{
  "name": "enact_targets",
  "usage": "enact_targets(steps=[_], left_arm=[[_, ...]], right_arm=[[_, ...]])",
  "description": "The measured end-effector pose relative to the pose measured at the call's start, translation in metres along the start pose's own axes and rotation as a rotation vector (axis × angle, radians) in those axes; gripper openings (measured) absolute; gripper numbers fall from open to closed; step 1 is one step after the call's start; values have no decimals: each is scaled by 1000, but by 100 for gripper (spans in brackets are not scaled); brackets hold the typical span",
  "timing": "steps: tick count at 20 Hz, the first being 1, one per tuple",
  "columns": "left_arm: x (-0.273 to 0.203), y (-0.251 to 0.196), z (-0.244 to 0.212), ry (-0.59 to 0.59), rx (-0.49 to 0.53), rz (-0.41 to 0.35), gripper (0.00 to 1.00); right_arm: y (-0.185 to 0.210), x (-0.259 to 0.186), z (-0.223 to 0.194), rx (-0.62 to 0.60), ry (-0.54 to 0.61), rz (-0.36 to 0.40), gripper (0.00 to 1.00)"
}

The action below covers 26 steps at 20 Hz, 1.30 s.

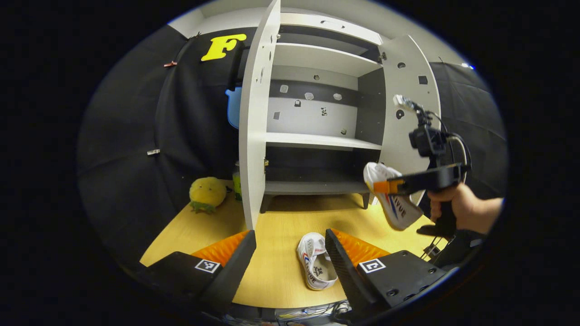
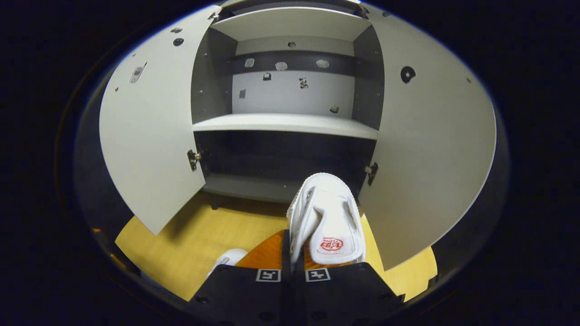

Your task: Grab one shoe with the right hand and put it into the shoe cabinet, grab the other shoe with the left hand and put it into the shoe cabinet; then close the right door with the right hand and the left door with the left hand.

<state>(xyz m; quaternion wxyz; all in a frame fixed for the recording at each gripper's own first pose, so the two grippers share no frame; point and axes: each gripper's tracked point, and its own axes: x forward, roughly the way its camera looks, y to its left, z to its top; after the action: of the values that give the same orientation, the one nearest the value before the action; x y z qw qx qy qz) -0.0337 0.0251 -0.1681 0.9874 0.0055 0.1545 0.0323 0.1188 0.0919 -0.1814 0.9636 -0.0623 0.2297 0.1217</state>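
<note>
White and strapped, one shoe (image 2: pixel 327 222) is pinched at its side wall between the fingers of my right gripper (image 2: pixel 292 253), toe pointing ahead toward the dark bottom shelf of the cabinet (image 2: pixel 290 124) just beyond it. From my left gripper's view the same shoe (image 1: pixel 392 195) hangs in the air off to the right, toe tilted down, in front of the right door (image 1: pixel 410 99). My left gripper (image 1: pixel 290 260) is spread wide with nothing between its fingers, and the other shoe (image 1: pixel 316 267) lies on the wooden floor (image 1: pixel 281 226) close to the right finger (opening up). Both doors stand open; the left door (image 1: pixel 254 117) rises straight ahead.
</note>
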Motion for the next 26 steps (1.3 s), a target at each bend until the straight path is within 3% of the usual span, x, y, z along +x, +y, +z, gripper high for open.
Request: enact_targets(steps=[6,15,19,26], left_arm=[[0,12,23,-42,4,9,95],[8,33,41,-53,4,118,95],[15,40,57,-73,18,191,95],[21,52,55,-1,20,315,95]], right_arm=[[13,12,115,-59,-141,1,5],[13,100,253,-161,-288,-19,5],[8,162,277,-177,-269,-7,5],[-21,258,273,-166,-103,-5,5]])
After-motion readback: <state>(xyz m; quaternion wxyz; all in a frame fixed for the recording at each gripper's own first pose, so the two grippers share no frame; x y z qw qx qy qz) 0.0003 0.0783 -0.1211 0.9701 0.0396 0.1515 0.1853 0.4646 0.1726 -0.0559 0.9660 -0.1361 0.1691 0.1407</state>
